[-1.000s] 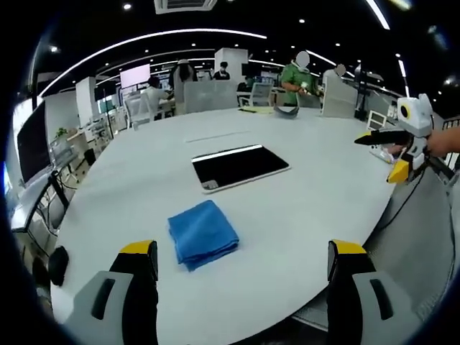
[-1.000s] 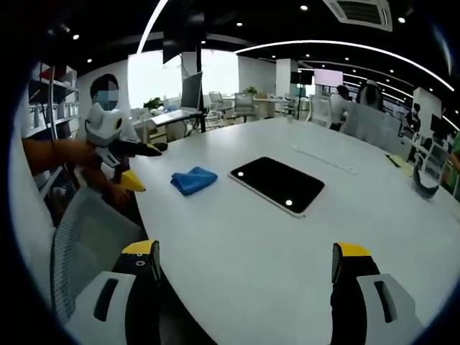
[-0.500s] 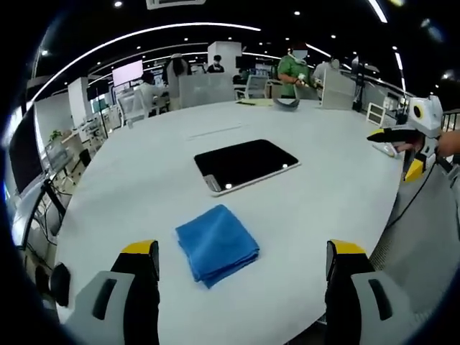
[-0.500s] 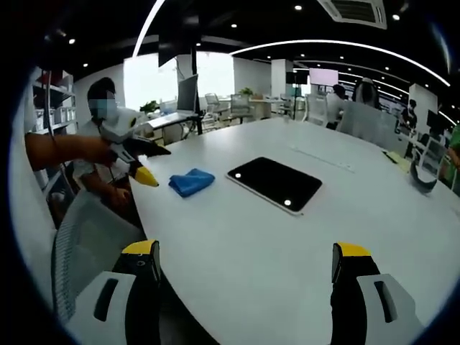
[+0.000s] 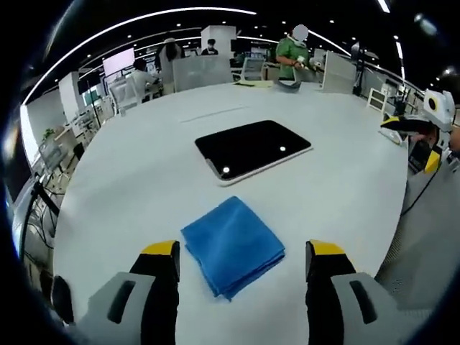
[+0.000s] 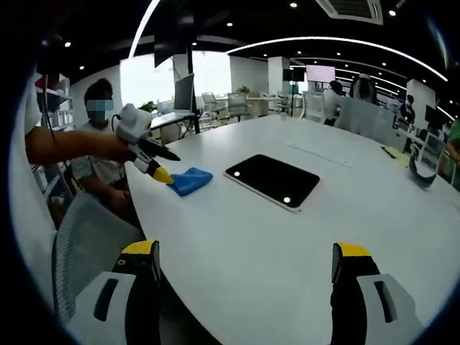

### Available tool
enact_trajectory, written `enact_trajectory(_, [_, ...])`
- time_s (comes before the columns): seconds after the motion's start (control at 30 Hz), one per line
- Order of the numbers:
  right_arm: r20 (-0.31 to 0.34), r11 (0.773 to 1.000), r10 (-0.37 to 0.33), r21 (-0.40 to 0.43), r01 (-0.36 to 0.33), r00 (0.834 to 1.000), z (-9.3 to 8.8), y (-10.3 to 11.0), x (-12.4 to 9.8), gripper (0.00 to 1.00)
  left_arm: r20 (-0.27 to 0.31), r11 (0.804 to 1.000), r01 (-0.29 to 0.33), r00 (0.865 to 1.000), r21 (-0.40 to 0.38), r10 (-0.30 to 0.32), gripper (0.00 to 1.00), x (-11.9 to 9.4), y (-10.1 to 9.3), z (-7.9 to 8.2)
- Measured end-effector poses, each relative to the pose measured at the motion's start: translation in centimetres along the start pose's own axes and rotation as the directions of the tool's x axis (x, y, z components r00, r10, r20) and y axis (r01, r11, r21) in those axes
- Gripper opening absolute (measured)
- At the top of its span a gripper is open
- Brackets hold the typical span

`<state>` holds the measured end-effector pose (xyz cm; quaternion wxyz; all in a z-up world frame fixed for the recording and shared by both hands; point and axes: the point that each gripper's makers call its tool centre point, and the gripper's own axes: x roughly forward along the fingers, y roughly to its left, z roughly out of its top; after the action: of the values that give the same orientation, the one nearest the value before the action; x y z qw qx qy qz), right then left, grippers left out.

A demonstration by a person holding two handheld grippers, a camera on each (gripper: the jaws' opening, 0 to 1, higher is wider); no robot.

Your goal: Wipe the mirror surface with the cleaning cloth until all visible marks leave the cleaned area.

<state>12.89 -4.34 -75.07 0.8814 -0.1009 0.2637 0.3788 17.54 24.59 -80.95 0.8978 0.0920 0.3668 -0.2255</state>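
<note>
The mirror (image 5: 253, 148) lies flat mid-table, unwiped, with the folded blue cleaning cloth (image 5: 232, 245) just short of it. Your left gripper (image 5: 241, 259) hangs over the cloth, jaws wide and straddling it, holding nothing: you're at the pickup, so lower and close. Your right gripper (image 6: 243, 262) waits wide and empty, well apart.

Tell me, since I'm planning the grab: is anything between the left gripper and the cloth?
Nothing visible. The left gripper is open over the table, the cloth lies between its jaws, and the mirror lies beyond.
</note>
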Motion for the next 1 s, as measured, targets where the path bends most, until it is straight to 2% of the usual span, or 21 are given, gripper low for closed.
enact_trajectory(0.3, [0.001, 1.0, -0.01, 0.02, 0.01, 1.0, -0.4, 0.0, -0.1, 1.0, -0.043, 0.999, 0.033, 0.999, 0.024, -0.032, 0.61, 1.3, 0.4, 0.1])
enact_trajectory(0.6, [0.001, 0.999, -0.015, 0.029, 0.015, 1.0, -0.6, 0.0, -0.3, 1.0, -0.079, 0.998, 0.053, 0.996, 0.026, -0.051, 0.59, 2.1, 0.3, -0.4])
enact_trajectory(1.0, [0.0, 0.999, -0.014, 0.044, 0.014, 1.0, -0.9, 0.1, -0.3, 1.0, -0.133, 0.998, 0.066, 0.989, 0.02, -0.063, 0.52, 3.1, 0.4, -1.4])
